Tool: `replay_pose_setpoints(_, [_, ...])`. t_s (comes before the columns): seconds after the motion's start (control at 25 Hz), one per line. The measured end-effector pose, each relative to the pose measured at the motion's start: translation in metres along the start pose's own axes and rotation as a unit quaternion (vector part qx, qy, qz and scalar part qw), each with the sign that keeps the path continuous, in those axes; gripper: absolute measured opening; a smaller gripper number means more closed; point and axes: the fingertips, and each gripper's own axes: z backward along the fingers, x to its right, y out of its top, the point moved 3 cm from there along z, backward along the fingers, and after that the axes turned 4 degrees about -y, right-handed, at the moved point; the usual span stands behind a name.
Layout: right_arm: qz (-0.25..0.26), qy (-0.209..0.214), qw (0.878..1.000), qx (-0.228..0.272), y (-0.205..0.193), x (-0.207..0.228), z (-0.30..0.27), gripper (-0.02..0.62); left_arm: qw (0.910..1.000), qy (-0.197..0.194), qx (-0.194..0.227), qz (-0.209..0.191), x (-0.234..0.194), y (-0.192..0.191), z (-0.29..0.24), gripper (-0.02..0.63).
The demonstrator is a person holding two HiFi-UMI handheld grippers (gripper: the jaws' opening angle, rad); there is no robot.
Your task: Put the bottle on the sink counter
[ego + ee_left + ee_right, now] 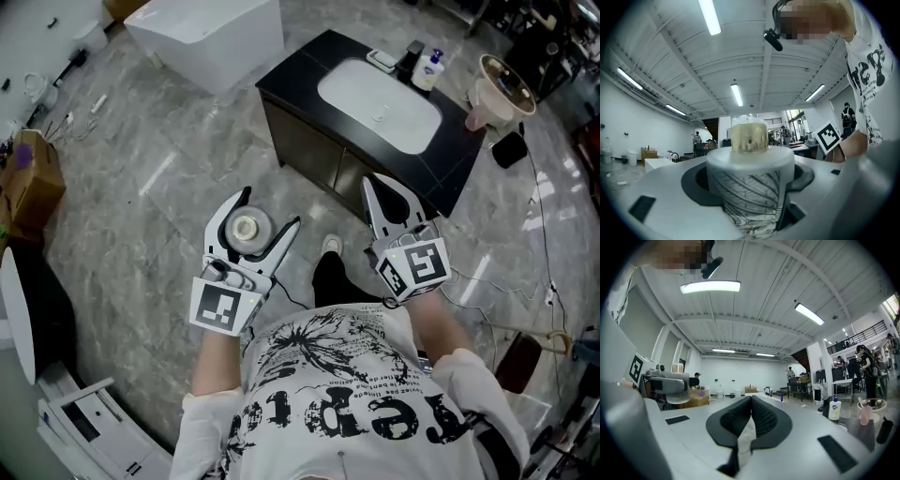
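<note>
A white bottle point(247, 228) with a tyre-tread pattern and a clear yellowish cap point(749, 135) stands upright between the jaws of my left gripper point(267, 212), which is shut on it above the marble floor. The black sink counter point(300, 80) with its white basin point(380, 103) lies ahead and slightly right. My right gripper point(377, 190) hovers near the counter's front edge, its ribbed black pads point(761, 416) pressed together with nothing between them.
A blue-capped soap bottle point(427, 70) stands at the counter's far right corner, with a pink cup point(475, 117) and a round bowl point(506, 84) beside it. A white bathtub point(211, 33) stands at the back left. A cardboard box point(28, 183) sits at the left.
</note>
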Motion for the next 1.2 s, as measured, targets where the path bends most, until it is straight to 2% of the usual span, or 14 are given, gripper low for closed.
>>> replay_pose_setpoints(0.16, [-0.011, 0.012, 1.000, 0.000, 0.001, 0.055, -0.080, 0.015, 0.9998, 0.020, -0.005, -0.009, -0.049, -0.005, -0.070, 0.348])
replay_pose_setpoints(0.4, [0.001, 0.036, 0.999, -0.002, 0.013, 0.124, -0.183, 0.015, 0.9995, 0.029, -0.001, -0.009, -0.122, -0.004, -0.176, 0.348])
replay_pose_setpoints(0.56, [0.001, 0.030, 0.999, -0.014, 0.005, 0.179, -0.235, 0.015, 0.9993, 0.037, 0.010, -0.001, -0.157, -0.010, -0.252, 0.348])
replay_pose_setpoints(0.72, [-0.003, 0.017, 0.999, -0.028, -0.003, 0.214, -0.274, 0.015, 0.9998, 0.008, -0.016, -0.006, -0.184, -0.027, -0.309, 0.348])
replay_pose_setpoints(0.92, [-0.004, -0.009, 0.999, -0.039, -0.012, 0.254, -0.326, 0.015, 0.9995, -0.023, 0.000, 0.021, -0.223, -0.042, -0.385, 0.348])
replay_pose_setpoints(1.2, [-0.014, -0.093, 0.994, -0.047, -0.016, 0.317, -0.420, 0.015, 0.9912, -0.129, -0.010, 0.029, -0.297, -0.071, -0.509, 0.348])
